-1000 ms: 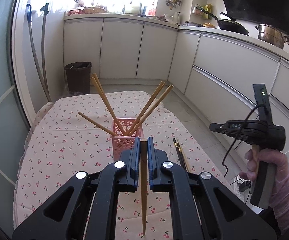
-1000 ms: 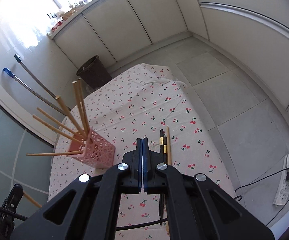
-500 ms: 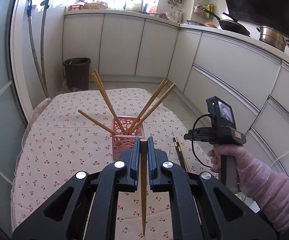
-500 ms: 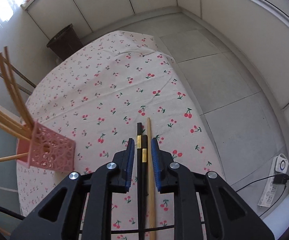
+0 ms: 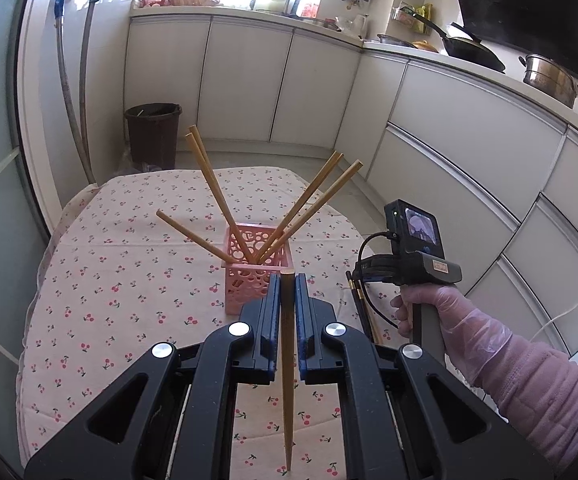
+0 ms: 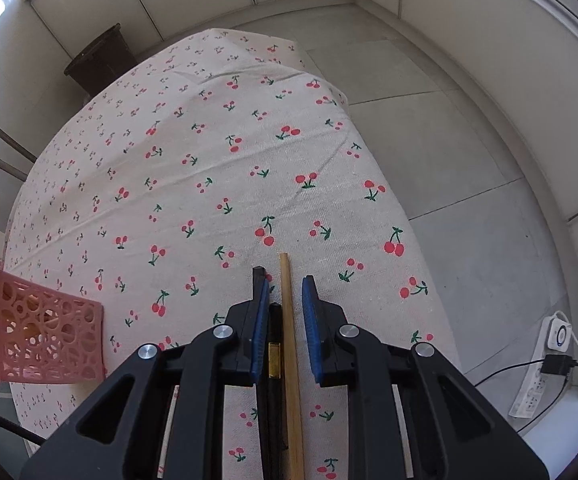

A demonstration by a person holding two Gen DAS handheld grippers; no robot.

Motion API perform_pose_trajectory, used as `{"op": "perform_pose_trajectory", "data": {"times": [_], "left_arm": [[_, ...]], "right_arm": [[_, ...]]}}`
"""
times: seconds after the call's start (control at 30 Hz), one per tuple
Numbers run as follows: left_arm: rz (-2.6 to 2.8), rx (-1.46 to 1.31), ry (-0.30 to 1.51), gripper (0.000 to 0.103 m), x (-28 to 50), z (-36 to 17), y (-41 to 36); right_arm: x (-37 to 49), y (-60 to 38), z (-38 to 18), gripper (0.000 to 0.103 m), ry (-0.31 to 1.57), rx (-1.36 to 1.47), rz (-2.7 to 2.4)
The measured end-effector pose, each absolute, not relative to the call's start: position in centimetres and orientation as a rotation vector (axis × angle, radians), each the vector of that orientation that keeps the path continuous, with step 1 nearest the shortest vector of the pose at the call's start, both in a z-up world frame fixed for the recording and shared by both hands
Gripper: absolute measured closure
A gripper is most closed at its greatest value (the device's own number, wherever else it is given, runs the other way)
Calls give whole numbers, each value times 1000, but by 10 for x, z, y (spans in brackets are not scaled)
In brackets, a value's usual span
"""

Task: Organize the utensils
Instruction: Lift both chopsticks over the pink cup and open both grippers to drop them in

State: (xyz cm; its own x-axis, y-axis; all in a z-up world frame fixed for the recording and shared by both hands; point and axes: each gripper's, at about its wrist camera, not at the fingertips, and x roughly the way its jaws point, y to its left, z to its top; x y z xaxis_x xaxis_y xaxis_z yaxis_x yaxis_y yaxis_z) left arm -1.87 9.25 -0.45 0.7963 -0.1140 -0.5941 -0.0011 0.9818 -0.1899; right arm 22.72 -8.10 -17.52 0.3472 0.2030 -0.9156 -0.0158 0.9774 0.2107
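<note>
Wooden chopstick (image 5: 287, 364) is clamped in my left gripper (image 5: 287, 280); my right gripper (image 6: 285, 284) is spread around another chopstick (image 6: 290, 344) on the tablecloth (image 6: 209, 152).

Left wrist faces kitchen above cherry tablecloth (image 5: 129, 280), right wrist steeply down, close — both show pink holder (image 6: 45, 340)

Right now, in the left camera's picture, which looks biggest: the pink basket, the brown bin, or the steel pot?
1. pink basket
2. brown bin
3. steel pot
The basket sits nearest the camera, so its lead is only apparent.
</note>
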Motion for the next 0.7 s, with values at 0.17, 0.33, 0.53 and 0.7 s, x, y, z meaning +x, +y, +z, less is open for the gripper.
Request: {"op": "perform_pose_trajectory", "data": {"times": [0.17, 0.33, 0.53, 0.7], "left_arm": [[-57, -182, 648, 96, -19, -4, 92], [-54, -184, 646, 96, -18, -4, 93], [-58, -187, 617, 96, -24, 4, 95], [-63, -184, 592, 96, -31, 9, 94]], "right_arm": [[232, -79, -181, 95, 1192, 162, 156], [220, -90, -174, 98, 1132, 214, 166], [175, -93, -116, 98, 1005, 238, 239], [133, -96, -68, 98, 909, 230, 290]]}}
